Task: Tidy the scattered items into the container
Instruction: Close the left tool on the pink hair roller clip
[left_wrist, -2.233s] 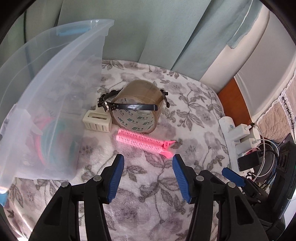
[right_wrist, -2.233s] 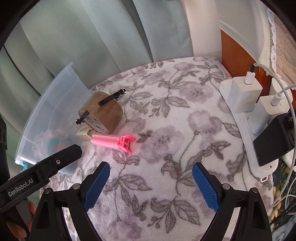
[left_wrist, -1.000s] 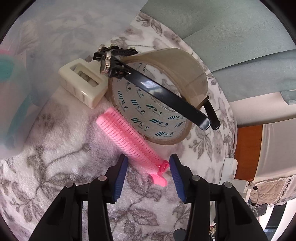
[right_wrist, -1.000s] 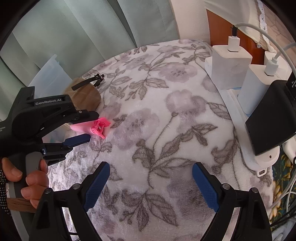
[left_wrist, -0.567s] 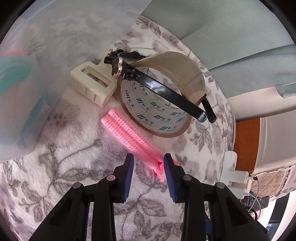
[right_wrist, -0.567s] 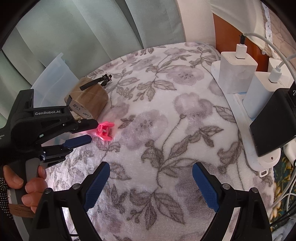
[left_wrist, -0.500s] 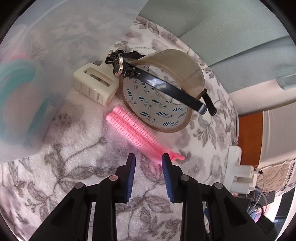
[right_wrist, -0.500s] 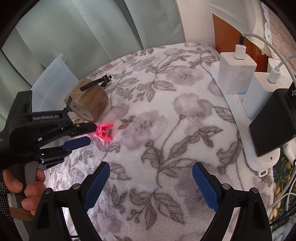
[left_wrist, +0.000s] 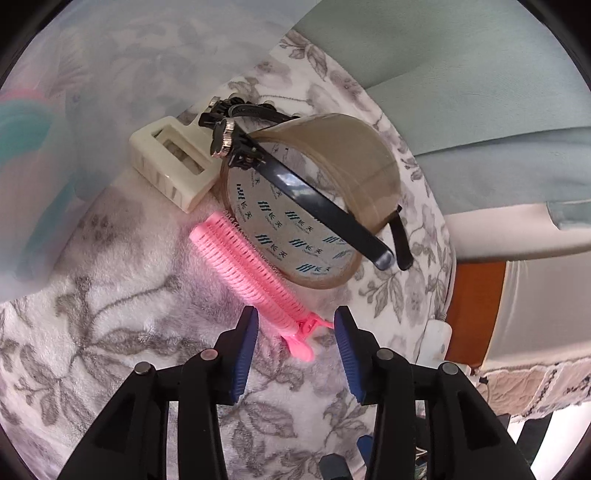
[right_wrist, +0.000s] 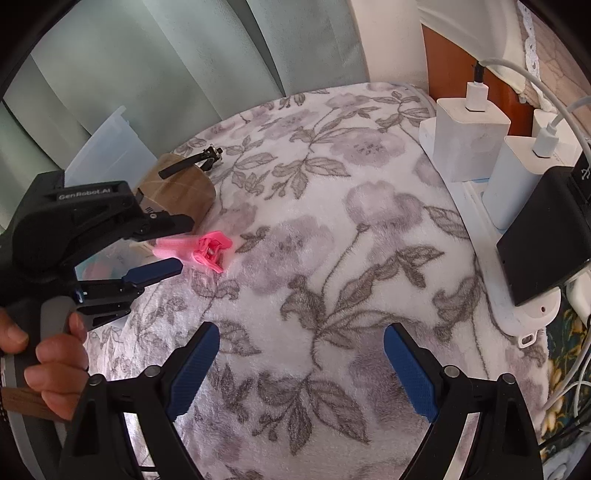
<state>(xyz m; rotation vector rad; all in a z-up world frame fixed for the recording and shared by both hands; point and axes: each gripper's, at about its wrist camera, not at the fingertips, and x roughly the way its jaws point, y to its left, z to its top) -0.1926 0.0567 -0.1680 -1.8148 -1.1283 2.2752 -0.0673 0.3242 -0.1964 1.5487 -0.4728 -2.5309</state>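
Clear plastic container (left_wrist: 55, 122): far left on the floral blanket (right_wrist: 332, 258), translucent wall only partly in view.

Roll of brown tape (left_wrist: 314, 206): on edge, just right of the container, a black headband (left_wrist: 295, 184) draped over it, a cream block (left_wrist: 171, 162) at its left.

Pink hair roller clip (left_wrist: 251, 273): flat on the blanket, touching the tape's near edge. Long axis runs from far left to near right; its clip end points at the left gripper (left_wrist: 293, 345).

Left gripper: nearer tool by far. Jaws part-open, blue pads either side of the clip end; contact cannot be told. Holds nothing yet.

Right gripper (right_wrist: 301, 369): well apart to the right, jaws wide, empty, over bare blanket.

Judgement: next move is closing the left jaws across the roller's narrow width.
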